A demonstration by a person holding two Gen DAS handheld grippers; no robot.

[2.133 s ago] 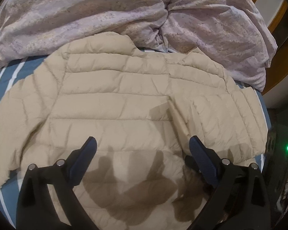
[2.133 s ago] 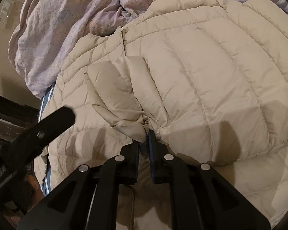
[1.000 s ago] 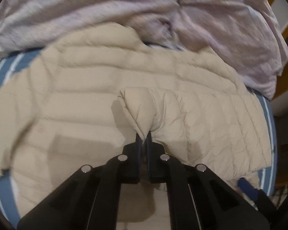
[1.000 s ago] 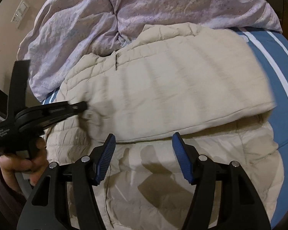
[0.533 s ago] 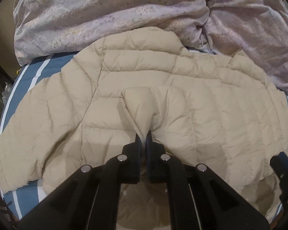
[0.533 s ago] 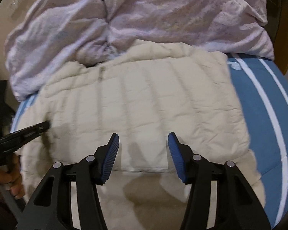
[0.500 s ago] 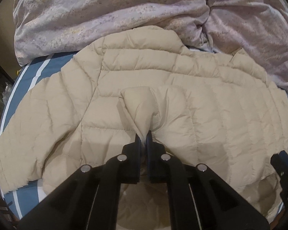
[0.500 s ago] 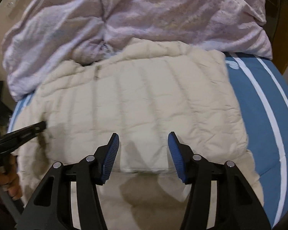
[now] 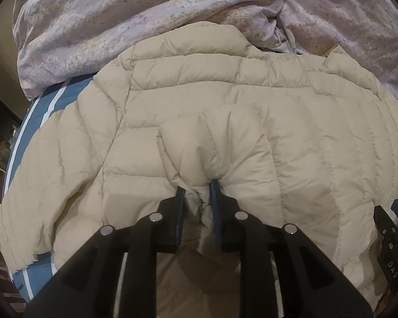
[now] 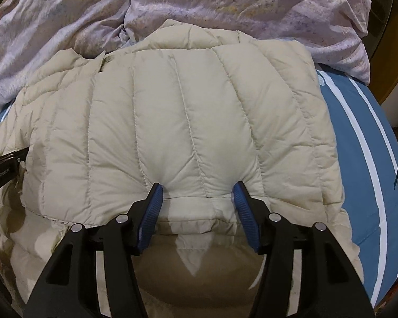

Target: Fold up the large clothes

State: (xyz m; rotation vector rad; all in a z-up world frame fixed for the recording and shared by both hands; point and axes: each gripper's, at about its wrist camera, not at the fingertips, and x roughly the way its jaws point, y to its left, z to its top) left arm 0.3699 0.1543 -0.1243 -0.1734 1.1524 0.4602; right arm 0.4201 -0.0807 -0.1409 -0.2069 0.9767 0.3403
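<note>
While a bunched fold of the puffer jacket is pinched by the barely parted left gripper, loosening compared with half a second ago, the wide-open, empty right gripper has been lowered onto the folded panel at six o'clock, spread over the striped bed; release seems imminent.

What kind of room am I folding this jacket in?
Most likely a bedroom: the beige puffer jacket lies on a blue, white-striped bedsheet, with a rumpled lilac duvet heaped behind it.
</note>
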